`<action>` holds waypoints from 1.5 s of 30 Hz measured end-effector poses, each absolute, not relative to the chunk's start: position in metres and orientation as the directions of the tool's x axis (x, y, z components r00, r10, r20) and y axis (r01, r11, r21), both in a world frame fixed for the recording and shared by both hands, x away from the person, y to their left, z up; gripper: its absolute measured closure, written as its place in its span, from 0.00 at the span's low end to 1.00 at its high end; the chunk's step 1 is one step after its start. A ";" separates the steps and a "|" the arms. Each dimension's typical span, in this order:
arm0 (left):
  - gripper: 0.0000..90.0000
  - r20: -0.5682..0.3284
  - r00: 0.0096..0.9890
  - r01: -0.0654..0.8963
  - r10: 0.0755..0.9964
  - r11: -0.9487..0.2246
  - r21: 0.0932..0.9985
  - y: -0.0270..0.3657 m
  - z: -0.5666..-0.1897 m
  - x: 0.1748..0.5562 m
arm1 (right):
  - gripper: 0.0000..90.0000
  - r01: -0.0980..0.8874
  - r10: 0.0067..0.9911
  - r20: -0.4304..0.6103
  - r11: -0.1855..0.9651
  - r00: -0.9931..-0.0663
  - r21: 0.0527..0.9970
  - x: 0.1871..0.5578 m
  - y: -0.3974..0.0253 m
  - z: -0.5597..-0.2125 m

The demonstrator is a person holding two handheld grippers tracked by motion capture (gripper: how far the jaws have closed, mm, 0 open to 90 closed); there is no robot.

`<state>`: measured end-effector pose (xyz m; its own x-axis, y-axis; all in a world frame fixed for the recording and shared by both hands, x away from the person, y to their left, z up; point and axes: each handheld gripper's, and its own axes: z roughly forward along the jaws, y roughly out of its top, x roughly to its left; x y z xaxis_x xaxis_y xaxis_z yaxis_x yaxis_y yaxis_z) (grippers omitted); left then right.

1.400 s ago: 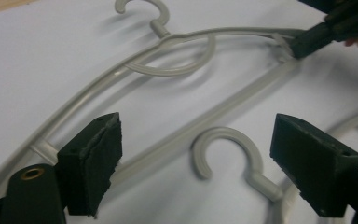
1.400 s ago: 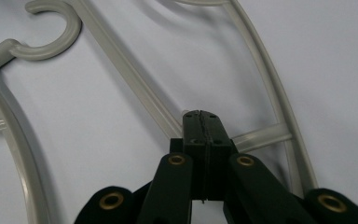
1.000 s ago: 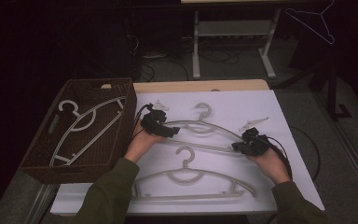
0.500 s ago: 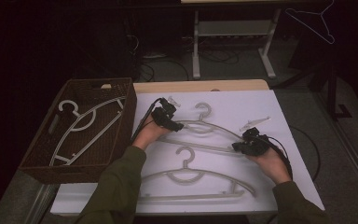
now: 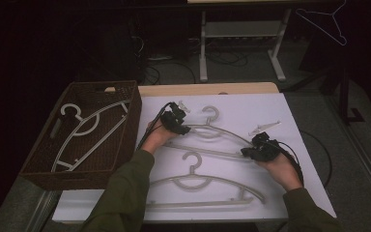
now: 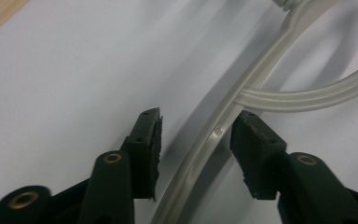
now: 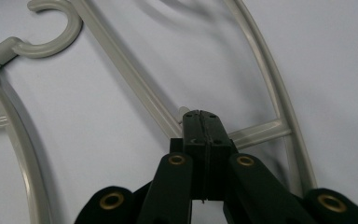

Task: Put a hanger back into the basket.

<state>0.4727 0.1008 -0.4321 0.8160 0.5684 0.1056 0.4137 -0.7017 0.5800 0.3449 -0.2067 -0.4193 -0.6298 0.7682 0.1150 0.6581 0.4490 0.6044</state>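
My right tongs are clamped on the right end of the far hanger, which lies on the white table with its long axis running left to right between my hands; my left tongs stand open, straddling the hanger's left arm, one jaw on each side. The coming squeeze, I judge, turns on that arm lying centred in the gap; the wicker basket sits just left, nearer my left hand.

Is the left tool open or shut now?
Open: the left tool straddles the pale plastic hanger, with gaps on both sides.
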 end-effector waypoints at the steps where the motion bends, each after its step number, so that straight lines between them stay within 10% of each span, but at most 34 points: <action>1: 0.60 0.104 0.816 0.414 0.568 -0.700 0.582 0.100 -0.432 0.473 | 1.00 0.659 0.768 0.116 0.448 -0.629 0.605 0.345 -0.207 -0.419; 27: 0.90 0.096 0.872 0.343 0.480 -0.740 0.579 0.092 -0.426 0.454 | 0.92 0.629 0.766 0.136 0.398 -0.629 0.667 0.342 -0.218 -0.406; 45: 0.91 0.008 0.856 0.397 0.517 -0.667 0.631 0.100 -0.401 0.436 | 0.24 0.593 0.784 0.139 0.328 -0.605 0.735 0.329 -0.228 -0.398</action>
<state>0.4356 0.1002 -0.4013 0.8560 0.5170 0.0076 0.3971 -0.6668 0.6306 0.3295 -0.2279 -0.3984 -0.6053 0.7837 0.1394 0.5933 0.3275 0.7354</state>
